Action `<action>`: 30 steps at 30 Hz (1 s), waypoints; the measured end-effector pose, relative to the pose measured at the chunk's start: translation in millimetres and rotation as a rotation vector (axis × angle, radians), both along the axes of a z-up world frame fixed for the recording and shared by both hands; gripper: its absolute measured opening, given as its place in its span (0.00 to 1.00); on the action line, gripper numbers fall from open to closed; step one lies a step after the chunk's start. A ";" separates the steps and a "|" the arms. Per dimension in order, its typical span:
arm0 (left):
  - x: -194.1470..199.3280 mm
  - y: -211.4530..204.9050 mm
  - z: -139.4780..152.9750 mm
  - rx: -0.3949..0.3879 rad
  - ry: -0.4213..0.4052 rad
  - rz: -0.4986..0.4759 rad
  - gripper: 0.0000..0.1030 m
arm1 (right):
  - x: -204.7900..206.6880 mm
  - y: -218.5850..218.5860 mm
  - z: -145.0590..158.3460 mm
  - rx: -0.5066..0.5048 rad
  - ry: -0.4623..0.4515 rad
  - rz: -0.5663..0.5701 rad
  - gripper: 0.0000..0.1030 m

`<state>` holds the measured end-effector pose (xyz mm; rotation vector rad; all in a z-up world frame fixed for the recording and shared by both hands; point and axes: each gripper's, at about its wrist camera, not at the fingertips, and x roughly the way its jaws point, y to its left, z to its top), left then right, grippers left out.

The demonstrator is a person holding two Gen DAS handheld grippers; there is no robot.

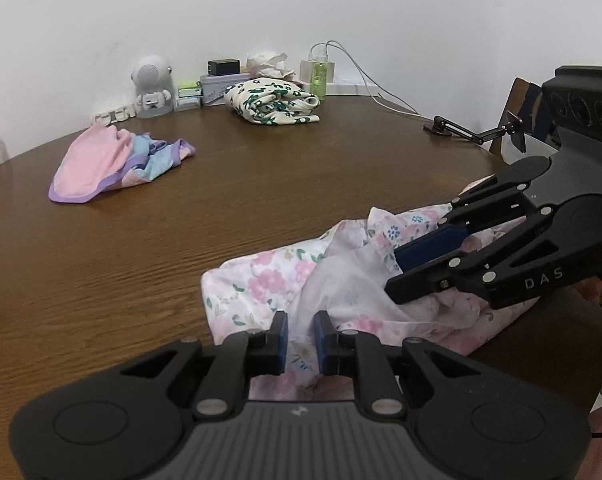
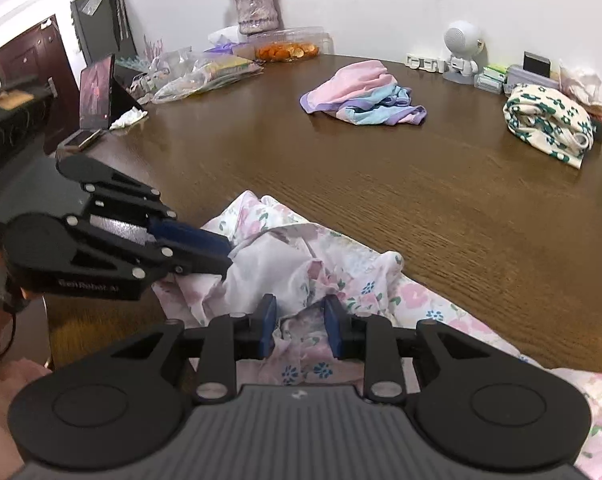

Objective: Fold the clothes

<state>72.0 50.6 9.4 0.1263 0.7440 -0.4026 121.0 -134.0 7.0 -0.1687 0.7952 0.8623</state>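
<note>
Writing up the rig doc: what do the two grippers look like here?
Both are matte black linkage grippers with silver pivot pins, blue finger pads and grey ribbed bodies. The right gripper has "DAS" printed in white; the left gripper carries faint "GenRobot AI" lettering. A black cable hangs by the left one.

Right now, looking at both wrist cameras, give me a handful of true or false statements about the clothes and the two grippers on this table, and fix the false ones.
1. The pink floral garment lies crumpled at the near edge of the wooden table. True.
2. The left gripper has cloth between its fingers. True.
3. The right gripper hangs high above the table, far from any cloth. False: it is down on the floral garment, cloth between its fingers.
4. The green-flowered cream garment is spread out flat. False: it sits as a rolled bundle near the wall.
5. The pink and purple garment lies loose, away from both grippers. True.
</note>
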 end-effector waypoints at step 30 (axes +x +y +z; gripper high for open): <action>-46.5 45.8 5.4 -0.173 0.134 0.212 0.49 | -28.1 -18.0 36.9 -0.021 -0.113 -0.068 0.45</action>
